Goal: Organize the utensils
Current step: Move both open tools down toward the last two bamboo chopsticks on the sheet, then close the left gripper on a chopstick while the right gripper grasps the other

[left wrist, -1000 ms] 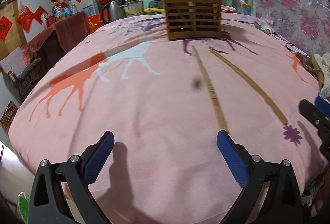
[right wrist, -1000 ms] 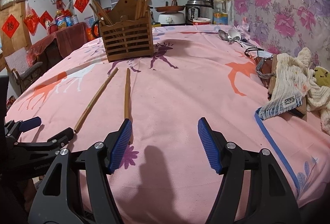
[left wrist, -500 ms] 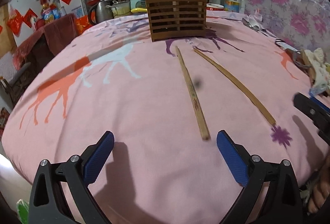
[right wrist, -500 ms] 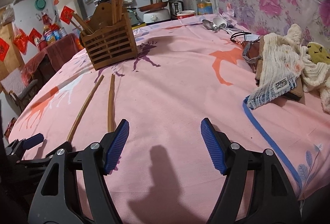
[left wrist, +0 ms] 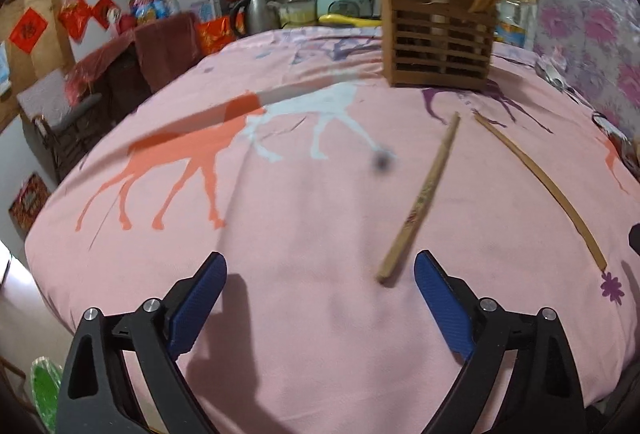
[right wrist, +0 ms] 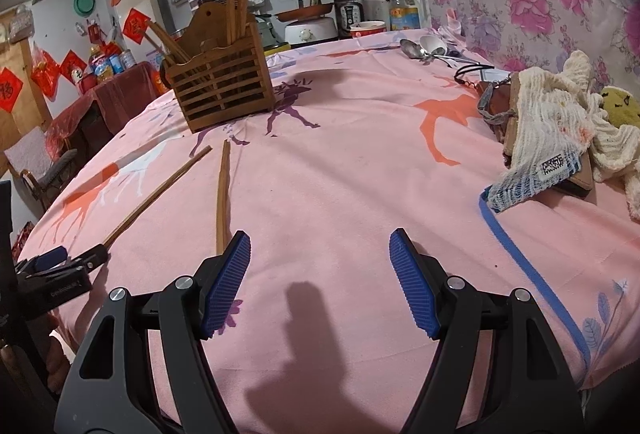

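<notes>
Two loose wooden chopsticks lie on the pink tablecloth [left wrist: 280, 314]. The near end of the left chopstick [left wrist: 424, 194] [right wrist: 160, 190] rests just inside the right finger of my left gripper [left wrist: 320, 258], untouched. That gripper's jaws are closing, and nothing is pressed between them. The other, curved chopstick [left wrist: 536, 178] [right wrist: 222, 194] ends beside the left finger of my right gripper [right wrist: 320, 238]. The right gripper stands open and empty over bare cloth. A slatted wooden holder [left wrist: 436, 46] [right wrist: 222, 86] with several chopsticks upright in it stands at the far side of the table.
Spoons and a small white bowl [right wrist: 424, 48] lie at the far right. A heap of cloth [right wrist: 560, 126] and a blue strap [right wrist: 520, 246] sit on the table's right side. Kitchen pots and bottles crowd the counter behind. The table edge drops off at front left.
The left gripper swung sideways; the left chopstick's near end, at its right fingertip earlier, now lies just inside that finger. The holder sits further right in its view. The right gripper rolled slightly.
</notes>
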Tool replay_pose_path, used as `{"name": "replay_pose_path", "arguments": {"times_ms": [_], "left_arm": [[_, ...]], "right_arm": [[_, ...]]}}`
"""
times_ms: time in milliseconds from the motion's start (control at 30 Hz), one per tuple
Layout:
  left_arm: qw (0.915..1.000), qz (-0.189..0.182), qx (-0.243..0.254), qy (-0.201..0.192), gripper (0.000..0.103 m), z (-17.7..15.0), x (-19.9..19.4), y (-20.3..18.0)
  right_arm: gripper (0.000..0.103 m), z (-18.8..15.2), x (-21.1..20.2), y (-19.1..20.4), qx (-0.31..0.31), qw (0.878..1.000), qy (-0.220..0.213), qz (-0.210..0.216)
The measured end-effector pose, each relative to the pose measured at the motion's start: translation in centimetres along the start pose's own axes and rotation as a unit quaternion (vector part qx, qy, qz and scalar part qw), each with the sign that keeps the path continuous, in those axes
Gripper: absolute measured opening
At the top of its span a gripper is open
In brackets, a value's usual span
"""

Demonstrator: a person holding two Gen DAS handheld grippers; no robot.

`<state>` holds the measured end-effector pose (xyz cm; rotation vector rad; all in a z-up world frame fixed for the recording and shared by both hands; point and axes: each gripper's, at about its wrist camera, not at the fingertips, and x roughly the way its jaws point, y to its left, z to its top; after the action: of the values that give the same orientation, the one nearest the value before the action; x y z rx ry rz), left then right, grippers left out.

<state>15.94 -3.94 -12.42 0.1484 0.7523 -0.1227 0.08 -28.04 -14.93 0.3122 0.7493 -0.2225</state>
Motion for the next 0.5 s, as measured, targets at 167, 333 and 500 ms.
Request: {"name": "replay_pose_path", "arguments": {"times_ms": [167, 333, 500], "left_arm": [[0.9994, -0.008, 0.029, -0.015, 0.086, 0.7, 0.5, -1.8], [0.9978, -0.030, 0.056, -0.021, 0.017, 0.6, 0.4, -3.2], [0.9988, -0.009, 0.043, -0.023, 0.018, 0.0, 0.2, -1.7]], "right_arm": [[0.070, -0.2, 0.0, 0.3, -0.007, 1.000, 0.001, 0.006], [0.070, -0.3, 0.1, 0.2, -0.007, 1.000, 0.002, 0.007], [0.070, -0.3, 0.1, 0.5, -0.017, 1.000, -0.001, 0.011]]}}
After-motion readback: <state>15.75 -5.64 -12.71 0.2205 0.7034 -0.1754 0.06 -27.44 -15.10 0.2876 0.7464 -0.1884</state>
